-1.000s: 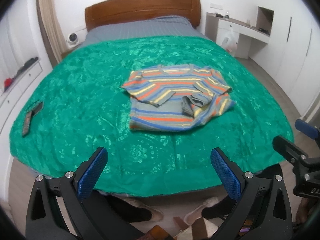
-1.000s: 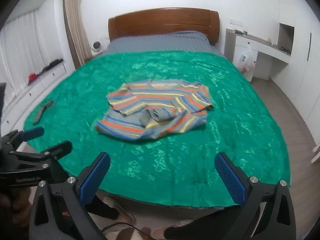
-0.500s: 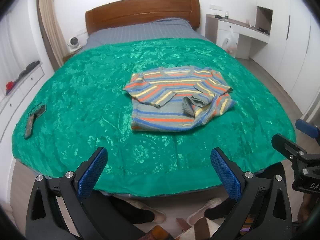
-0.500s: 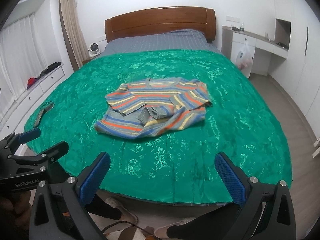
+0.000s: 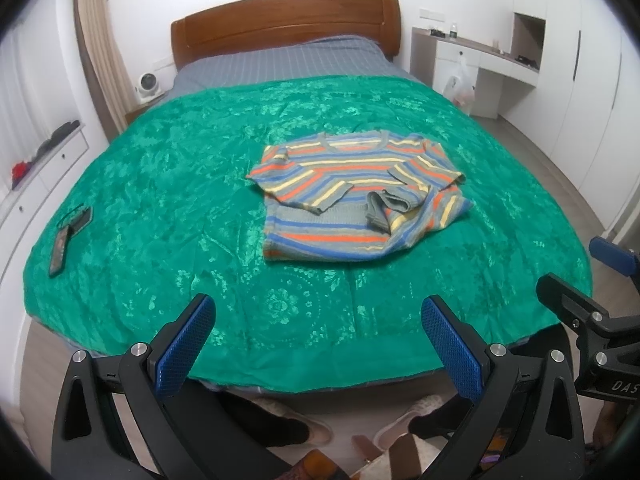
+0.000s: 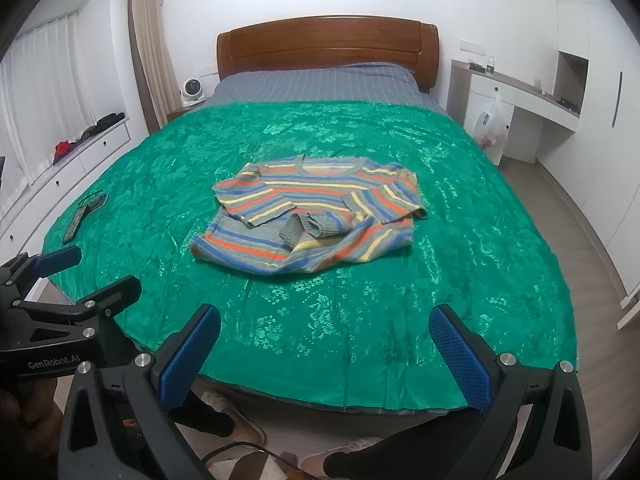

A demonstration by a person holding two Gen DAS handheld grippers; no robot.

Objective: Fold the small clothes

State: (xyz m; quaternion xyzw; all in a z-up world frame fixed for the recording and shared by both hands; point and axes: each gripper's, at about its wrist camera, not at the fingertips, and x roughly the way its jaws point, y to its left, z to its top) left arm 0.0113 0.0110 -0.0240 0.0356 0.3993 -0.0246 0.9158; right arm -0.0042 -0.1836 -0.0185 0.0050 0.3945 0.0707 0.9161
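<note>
- Sweater [image 5: 356, 196] with orange, yellow and blue stripes lies about mid-way across the green bedspread [image 5: 160, 200], its neckline toward the far side by the headboard [image 5: 280, 20] and its hem toward the near edge.
- Both sleeves [image 6: 256, 200] are already turned in across the chest; the left one lies fairly flat, while the right one ends in a bunched, curled grey cuff [image 5: 384, 208] over the middle of the body.
- The body itself is not yet folded: the lower part spreads out full width, and its near right corner lies rumpled and skewed.
- By my reading the job is roughly at the halfway mark. Sleeves are in; the cuff looks to need smoothing, and the hem has yet to be brought up toward the neckline to make a compact packet.
- The left gripper [image 5: 316, 344] hangs near the foot of the bed with its blue-padded fingers spread wide and nothing between them, well apart from the sweater.
- The right gripper [image 6: 324, 352] is likewise held back at the near edge, fingers wide apart and empty.
- Dark flat remotes or phones [image 5: 68, 236] lie on the far-left part of the bedspread, well clear of the garment.
</note>
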